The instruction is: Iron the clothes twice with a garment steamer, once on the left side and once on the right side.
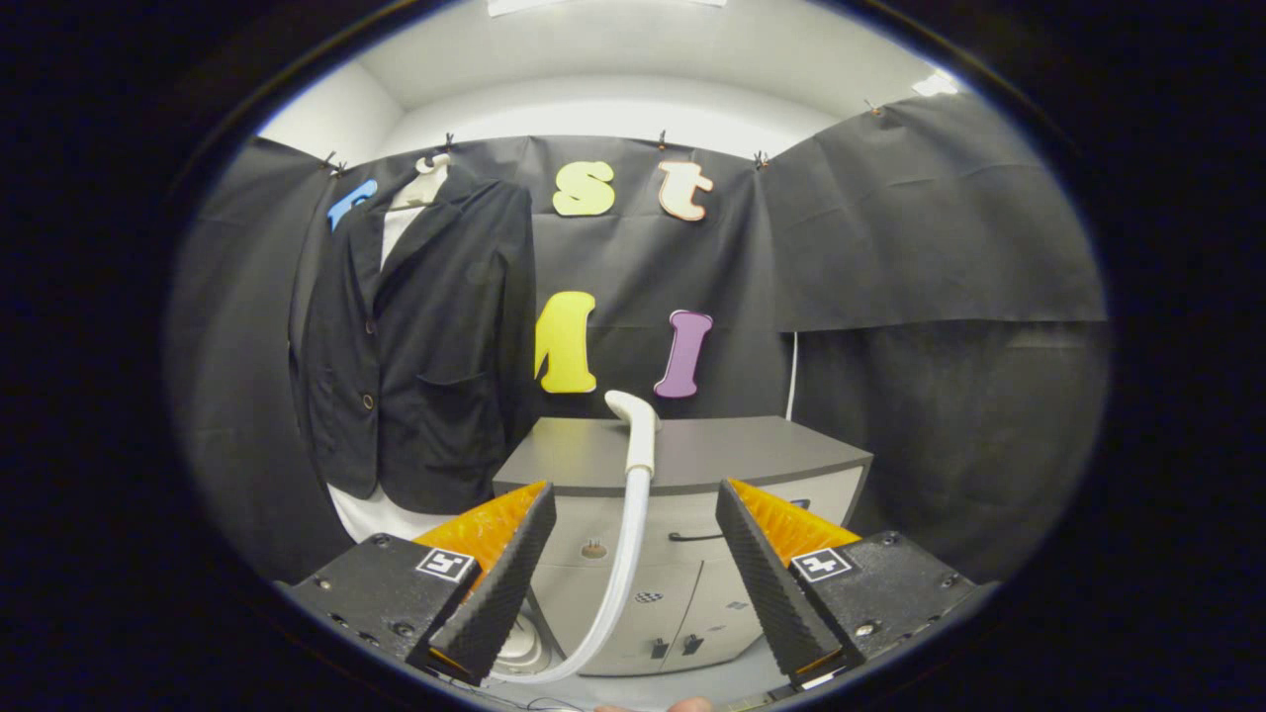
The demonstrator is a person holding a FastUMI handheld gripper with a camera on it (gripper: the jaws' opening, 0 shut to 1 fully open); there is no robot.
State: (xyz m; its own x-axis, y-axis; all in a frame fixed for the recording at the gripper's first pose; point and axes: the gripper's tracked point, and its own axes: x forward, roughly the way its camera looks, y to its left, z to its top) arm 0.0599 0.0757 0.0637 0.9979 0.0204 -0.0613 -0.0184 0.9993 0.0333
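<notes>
Hanging from a pale hanger [427, 168] on the black cloth wall, a dark suit jacket [415, 346] with a white shirt [396, 229] under it shows well beyond the hand-held gripper [633, 564] and off to its left side; the shirt's white hem shows below the jacket's lower edge. The hand-held gripper is spread wide, its two ribbed fingers [504, 583] apart and pressing on nothing. Between the fingers runs the white flexible hose [625, 564] of the garment steamer, curving up from low down near the left finger to a white plastic steamer head [638, 420] that stands upright and bends over at its top. The hose touches neither finger. Behind the hose stands a grey cabinet with a flat dark grey top surface [732, 450] and pale front doors [673, 583]; the steamer head rises in front of that surface's near edge. The jacket hangs just beside the cabinet's left end, its front buttoned, with a pocket flap on the side nearer the cabinet. At the very bottom, between the fingers, a small part of a fingertip [689, 704] of the person shows.
</notes>
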